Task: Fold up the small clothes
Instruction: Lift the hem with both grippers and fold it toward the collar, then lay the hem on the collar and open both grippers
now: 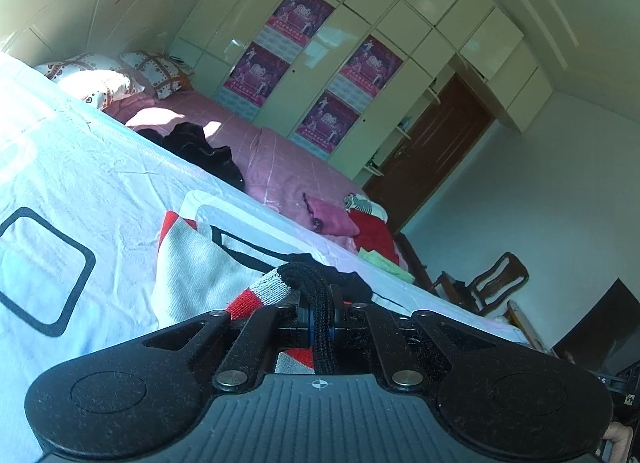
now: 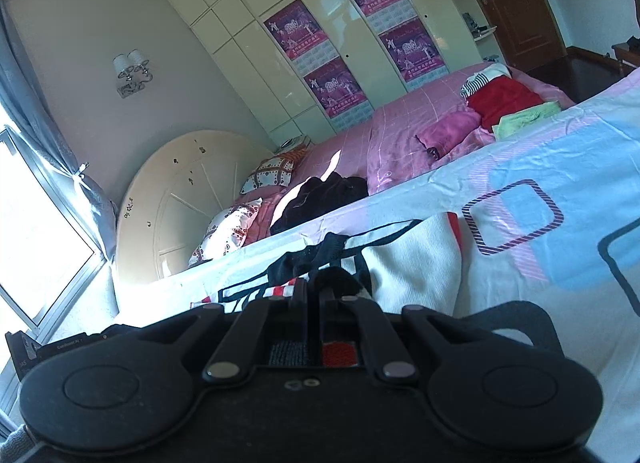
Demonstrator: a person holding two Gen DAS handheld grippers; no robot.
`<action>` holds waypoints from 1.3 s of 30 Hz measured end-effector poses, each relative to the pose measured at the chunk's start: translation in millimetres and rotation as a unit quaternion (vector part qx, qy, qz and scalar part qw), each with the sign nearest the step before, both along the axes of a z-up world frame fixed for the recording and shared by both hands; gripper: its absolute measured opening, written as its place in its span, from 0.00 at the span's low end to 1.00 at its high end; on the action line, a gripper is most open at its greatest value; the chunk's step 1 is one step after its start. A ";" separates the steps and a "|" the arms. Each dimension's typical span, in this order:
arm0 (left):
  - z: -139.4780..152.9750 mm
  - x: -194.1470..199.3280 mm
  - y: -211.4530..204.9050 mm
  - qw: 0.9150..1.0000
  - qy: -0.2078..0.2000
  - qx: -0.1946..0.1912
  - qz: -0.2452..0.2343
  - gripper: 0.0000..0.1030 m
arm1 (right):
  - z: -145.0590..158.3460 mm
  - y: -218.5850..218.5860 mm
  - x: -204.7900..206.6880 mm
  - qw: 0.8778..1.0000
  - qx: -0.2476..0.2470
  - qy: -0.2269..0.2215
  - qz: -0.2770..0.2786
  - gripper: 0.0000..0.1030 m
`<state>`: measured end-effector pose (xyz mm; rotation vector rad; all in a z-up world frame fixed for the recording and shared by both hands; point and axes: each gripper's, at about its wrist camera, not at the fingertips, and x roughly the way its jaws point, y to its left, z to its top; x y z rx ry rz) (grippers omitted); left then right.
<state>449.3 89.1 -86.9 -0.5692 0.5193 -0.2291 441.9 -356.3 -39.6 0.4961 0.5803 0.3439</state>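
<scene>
A small knit garment (image 1: pixel 192 271), white with red and black bands, lies on the pale blue patterned sheet (image 1: pixel 80 167). My left gripper (image 1: pixel 320 303) is shut on its black ribbed edge, which bunches up between the fingers. In the right wrist view the same garment (image 2: pixel 412 263) spreads white beyond my right gripper (image 2: pixel 314 291), which is shut on another part of the black and red edge. Both held edges are lifted off the sheet, and the rest of the garment trails down onto it.
A black garment (image 1: pixel 200 151) lies at the far edge of the sheet. Beyond it is a pink bedspread (image 2: pixel 400 123) with pink, red, striped and green clothes (image 2: pixel 500 99) and patterned pillows (image 2: pixel 228 231). A wardrobe with posters (image 1: pixel 320 63) stands behind, and a wooden chair (image 1: pixel 488 283) beside the bed.
</scene>
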 end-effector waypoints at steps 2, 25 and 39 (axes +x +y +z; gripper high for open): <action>-7.1 20.3 -0.5 1.000 0.010 0.001 0.003 0.05 | -10.5 -3.6 24.6 1.000 0.011 0.010 0.001 0.06; -44.2 106.0 38.3 0.997 0.018 0.001 0.074 0.86 | -67.1 -33.9 120.6 1.000 -0.006 0.017 0.004 0.46; -56.8 151.7 -37.5 0.958 0.066 0.273 -0.055 0.66 | -80.4 5.1 159.1 0.988 -0.140 0.013 0.062 0.40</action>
